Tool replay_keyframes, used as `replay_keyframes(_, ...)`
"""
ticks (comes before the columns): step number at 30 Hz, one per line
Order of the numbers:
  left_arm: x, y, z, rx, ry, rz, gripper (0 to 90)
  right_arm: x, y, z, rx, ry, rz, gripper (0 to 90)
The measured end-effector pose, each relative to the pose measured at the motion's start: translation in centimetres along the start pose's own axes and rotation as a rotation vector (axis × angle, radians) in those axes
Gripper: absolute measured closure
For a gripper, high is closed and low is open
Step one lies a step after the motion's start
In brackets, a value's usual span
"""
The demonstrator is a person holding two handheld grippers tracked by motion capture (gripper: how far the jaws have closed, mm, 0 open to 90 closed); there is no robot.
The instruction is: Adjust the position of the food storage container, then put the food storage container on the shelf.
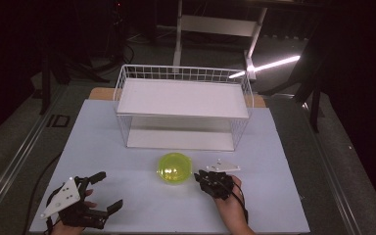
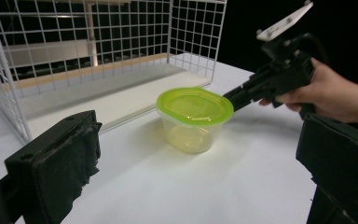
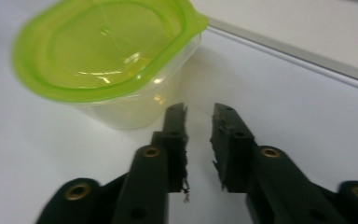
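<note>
The oval clear plastic container [image 1: 174, 169] has a glossy green lid; just right, the right gripper [image 3: 199, 114] stands narrowly open and empty, while the left gripper [image 1: 108, 190] gapes wide.

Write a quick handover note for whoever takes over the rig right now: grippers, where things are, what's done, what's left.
Left gripper: open, empty, near the table's front left corner.
Right gripper: jaws slightly apart, nothing between them, tips right beside the container.
Container: clear tub with green lid on, upright on the table in front of the white wire rack.
Done: nothing on the rack.
Left: probably grip the container and put it on the rack.
</note>
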State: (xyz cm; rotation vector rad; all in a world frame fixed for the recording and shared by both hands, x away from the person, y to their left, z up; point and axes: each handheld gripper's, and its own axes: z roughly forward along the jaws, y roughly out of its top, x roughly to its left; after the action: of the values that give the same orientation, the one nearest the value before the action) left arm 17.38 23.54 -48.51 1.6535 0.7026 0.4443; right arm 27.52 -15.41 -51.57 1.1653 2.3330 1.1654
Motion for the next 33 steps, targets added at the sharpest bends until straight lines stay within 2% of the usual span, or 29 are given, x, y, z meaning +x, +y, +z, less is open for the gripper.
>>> replay_keyframes(3,0.0,-0.1,0.3,0.015,-0.006,0.004,0.5,0.0,0.0,-1.2,-0.027,0.024,0.014,57.2)
replay_keyframes(4,0.0,0.0,0.3,0.015,-0.007,0.002,0.5,0.0,0.0,-1.8,-0.042,0.042,0.02,47.0)
replay_keyframes(5,0.0,0.1,0.4,0.016,-0.008,0.004,0.5,0.1,0.0,-2.1,-0.054,0.045,0.017,42.0)
replay_keyframes(7,0.0,0.2,0.5,0.022,-0.011,0.015,0.5,0.2,0.1,-2.7,-0.085,0.085,0.01,28.8)
replay_keyframes(8,-0.1,0.3,0.6,0.024,-0.011,0.02,0.5,0.4,0.2,-3.0,-0.092,0.089,-0.001,24.0)
replay_keyframes(9,-0.1,0.3,0.6,0.024,-0.011,0.02,0.5,0.4,0.2,-3.0,-0.092,0.089,-0.001,24.0)
replay_keyframes(10,-0.1,0.6,0.7,0.022,-0.019,0.022,0.5,0.6,0.3,-3.3,-0.117,0.091,-0.004,21.4)
replay_keyframes(12,-0.2,1.0,0.8,0.012,-0.03,0.013,0.5,1.0,0.6,-3.8,-0.142,0.125,-0.02,12.9)
replay_keyframes(15,-0.2,1.3,1.0,0.002,-0.049,-0.008,0.5,1.5,0.9,-4.2,-0.158,0.104,-0.041,13.8)
replay_keyframes(16,0.0,1.7,1.4,0.009,-0.06,-0.029,0.5,1.6,1.0,-4.2,-0.157,0.118,-0.045,13.3)
replay_keyframes(19,0.3,2.3,1.9,0.051,-0.072,-0.039,0.5,1.9,1.6,-4.5,-0.193,0.148,-0.064,17.2)
replay_keyframes(20,0.2,2.5,2.1,0.066,-0.067,-0.03,0.5,1.9,1.7,-4.6,-0.205,0.136,-0.081,20.0)
replay_keyframes(21,0.1,2.7,2.2,0.072,-0.052,-0.005,0.5,2.0,1.8,-4.6,-0.21,0.135,-0.099,20.7)
replay_keyframes(22,0.0,2.8,2.4,0.074,-0.052,0.011,0.5,2.0,2.0,-4.5,-0.211,0.153,-0.117,21.3)
replay_keyframes(24,-0.1,3.1,2.9,0.081,-0.051,0.04,0.5,2.0,2.2,-4.4,-0.212,0.152,-0.136,22.6)
replay_keyframes(27,0.0,3.5,3.6,0.099,-0.058,0.046,0.5,2.0,2.6,-4.3,-0.221,0.174,-0.147,22.4)
replay_keyframes(29,0.2,3.7,4.0,0.102,-0.051,0.024,0.5,2.1,2.9,-4.3,-0.23,0.157,-0.159,22.0)
replay_keyframes(32,0.7,4.0,4.7,0.084,-0.086,-0.039,0.5,2.1,3.3,-4.3,-0.236,0.163,-0.164,20.8)
replay_keyframes(33,0.7,4.0,4.7,0.084,-0.086,-0.039,0.5,2.1,3.3,-4.3,-0.236,0.163,-0.164,20.8)
